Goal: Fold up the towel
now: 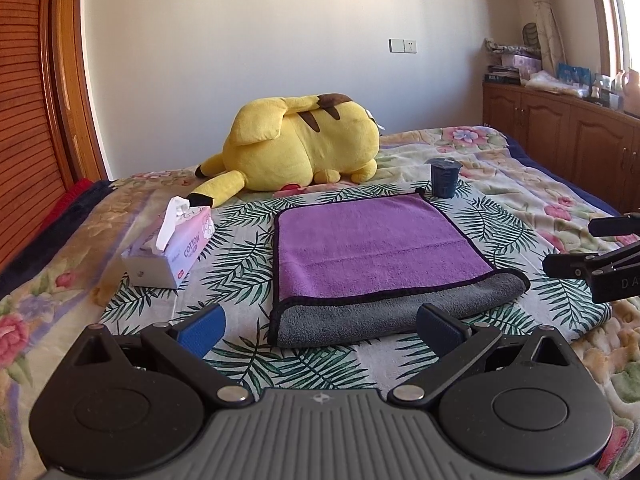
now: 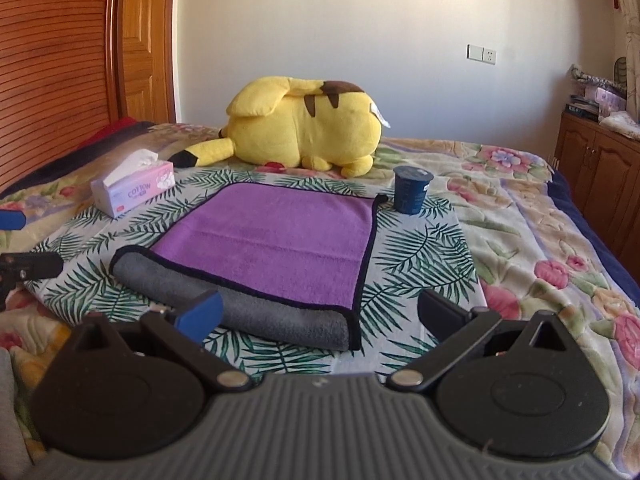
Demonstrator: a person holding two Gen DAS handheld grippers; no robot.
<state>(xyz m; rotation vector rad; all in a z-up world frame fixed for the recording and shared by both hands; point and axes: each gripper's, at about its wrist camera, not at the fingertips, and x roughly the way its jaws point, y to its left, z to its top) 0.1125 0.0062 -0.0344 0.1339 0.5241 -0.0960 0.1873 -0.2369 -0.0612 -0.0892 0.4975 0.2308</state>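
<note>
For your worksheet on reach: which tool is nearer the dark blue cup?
Right. The right tool sits at the towel's near right corner, the cup's side; the left tool is at the near left.

yellow plush toy point(image 1: 300, 144), tissue box point(image 1: 172, 252), dark cup point(image 1: 445, 178), floral bedspread point(image 1: 532, 196)

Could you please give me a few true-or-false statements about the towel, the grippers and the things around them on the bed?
1. The purple towel is already folded over once, its grey side showing along the near fold. True.
2. The left gripper is shut on the towel. False: its jaws stand open and hold nothing.
3. The right gripper is open. True.
4. The dark blue cup stands on the towel. False: it stands beside the towel's far right corner.
5. The tissue box lies left of the towel. True.
</note>
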